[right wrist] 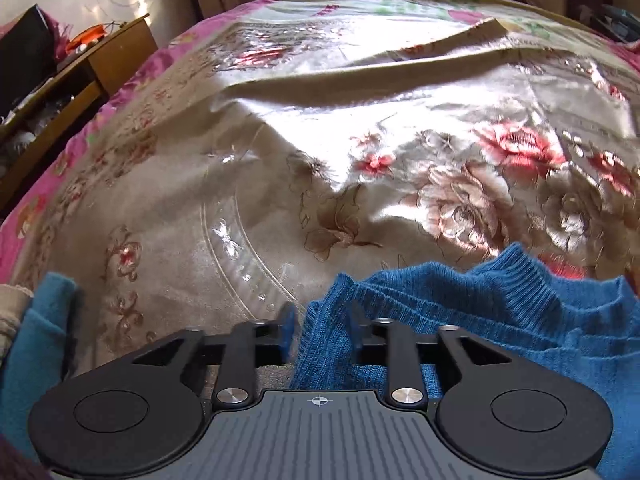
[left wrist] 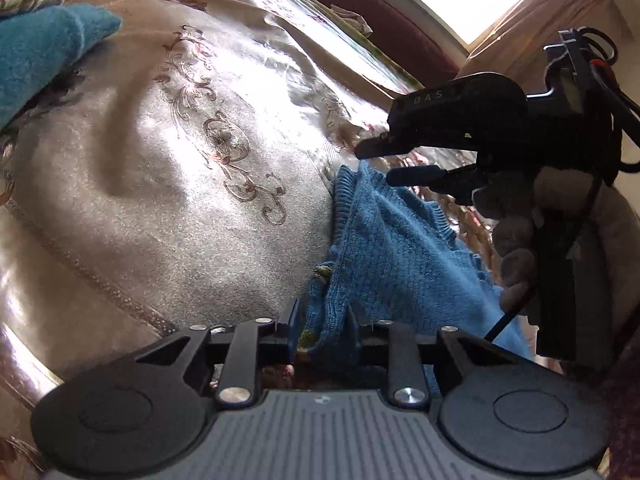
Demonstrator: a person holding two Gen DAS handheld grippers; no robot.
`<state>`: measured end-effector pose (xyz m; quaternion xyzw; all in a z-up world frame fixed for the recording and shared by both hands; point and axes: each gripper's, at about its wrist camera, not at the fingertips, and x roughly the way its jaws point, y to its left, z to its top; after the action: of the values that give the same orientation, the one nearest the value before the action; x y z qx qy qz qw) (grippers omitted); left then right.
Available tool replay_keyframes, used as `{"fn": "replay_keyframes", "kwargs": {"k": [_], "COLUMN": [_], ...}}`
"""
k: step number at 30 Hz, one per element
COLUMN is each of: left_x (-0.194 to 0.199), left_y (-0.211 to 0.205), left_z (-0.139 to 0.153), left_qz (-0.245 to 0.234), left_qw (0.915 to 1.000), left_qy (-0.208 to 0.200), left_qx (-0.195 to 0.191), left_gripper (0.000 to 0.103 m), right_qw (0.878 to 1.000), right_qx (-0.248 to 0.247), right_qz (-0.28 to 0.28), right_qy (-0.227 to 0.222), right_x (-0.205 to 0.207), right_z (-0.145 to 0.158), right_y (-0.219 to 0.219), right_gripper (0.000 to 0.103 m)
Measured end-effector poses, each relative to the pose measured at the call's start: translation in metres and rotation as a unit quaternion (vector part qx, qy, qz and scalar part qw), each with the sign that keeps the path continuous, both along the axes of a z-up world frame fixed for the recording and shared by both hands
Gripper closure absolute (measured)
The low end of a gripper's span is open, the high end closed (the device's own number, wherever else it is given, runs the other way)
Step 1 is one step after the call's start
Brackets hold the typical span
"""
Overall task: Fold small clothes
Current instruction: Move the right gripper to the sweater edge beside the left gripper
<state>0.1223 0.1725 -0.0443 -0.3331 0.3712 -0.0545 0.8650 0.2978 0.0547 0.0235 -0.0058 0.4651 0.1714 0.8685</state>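
Both of your tools are clenched on the same blue ribbed-knit sweater [left wrist: 384, 240], which lies bunched at the near edge of the shiny beige bedspread embroidered with flowers [left wrist: 168, 184]. Your left gripper [left wrist: 322, 328] pinches a thick gather of the knit between its fingers, and your right gripper [right wrist: 322, 328] does the same, with the ribbed hem edge standing up just beyond its tips. In the left view the right gripper appears from the side, its dark fingers close together over the sweater's far edge.

Judging from the two grips, you are about to lift and spread the garment or carry one edge over. Keep both pinches firm, move the two tools together at an even height, and pull the knit taut enough to flatten it without stretching the ribbing. Lay it on a smooth part of the bedspread, away from the raised crease.

Much of the sweater is cut off below both cameras, so I cannot tell which part each tool holds. A teal felt-like cloth [left wrist: 40, 52] at the left edge is only partly visible.
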Motion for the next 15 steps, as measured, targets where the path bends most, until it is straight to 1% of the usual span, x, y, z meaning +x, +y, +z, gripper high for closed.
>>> {"fn": "replay_keyframes", "kwargs": {"k": [1,4,6,9,12,14,15], "left_x": [-0.001,-0.001,-0.001,-0.001,0.001,0.001,0.002], "left_y": [0.001,-0.001,-0.003,-0.006,-0.006,-0.006,-0.006], "left_z": [0.000,0.000,0.000,0.001,-0.001,-0.001,-0.002], "left_qz": [-0.001,-0.008,-0.013,-0.016,-0.015,-0.014,-0.014], "left_qw": [1.0000,0.9999,0.9999,0.9999,0.9999,0.9999,0.9999], "left_qy": [-0.002,-0.003,-0.004,-0.005,-0.002,-0.002,-0.003], "left_qx": [-0.006,-0.010,-0.011,-0.002,-0.004,-0.005,-0.005], "left_gripper": [0.072,0.070,0.067,0.064,0.064,0.063,0.063], "right_qw": [1.000,1.000,0.999,0.997,0.993,0.991,0.990], "right_qx": [-0.005,-0.028,-0.046,-0.068,-0.113,-0.130,-0.133], "right_qz": [0.003,0.011,0.012,0.012,0.035,0.045,0.045], "right_qy": [-0.003,0.002,0.013,0.030,0.008,0.000,-0.001], "right_x": [-0.002,-0.003,-0.002,-0.001,-0.006,-0.008,-0.007], "right_z": [0.002,0.002,-0.005,-0.020,-0.028,-0.031,-0.032], "right_y": [0.001,0.010,0.016,0.024,0.037,0.041,0.041], "right_gripper": [0.057,0.054,0.052,0.052,0.052,0.054,0.060]}}
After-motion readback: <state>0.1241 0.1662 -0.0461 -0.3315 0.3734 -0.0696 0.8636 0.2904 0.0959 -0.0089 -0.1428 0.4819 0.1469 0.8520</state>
